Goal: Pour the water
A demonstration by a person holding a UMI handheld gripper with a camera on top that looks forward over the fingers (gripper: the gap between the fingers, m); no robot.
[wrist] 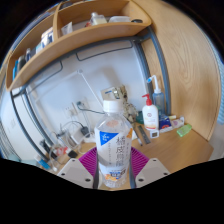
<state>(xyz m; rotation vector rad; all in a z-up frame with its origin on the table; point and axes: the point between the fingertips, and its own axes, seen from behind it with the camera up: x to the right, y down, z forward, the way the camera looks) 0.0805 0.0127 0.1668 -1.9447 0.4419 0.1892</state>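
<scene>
While my claw (pixel 114 170) pinches the capped water bottle (pixel 114 140) at lower centre, uncapping likely precedes tilting to pour.

The gripper (pixel 113 163) points forward and level, its 2 fingers spread to either side. Magenta pads (pixel 90 160) face inward from each finger. A clear water bottle (pixel 113 140) stands upright between them, filling the gap; whether both pads press on it cannot be told from this view.

Clear, white-capped water bottle (pixel 114 143) stands upright with a blue-printed label.
</scene>
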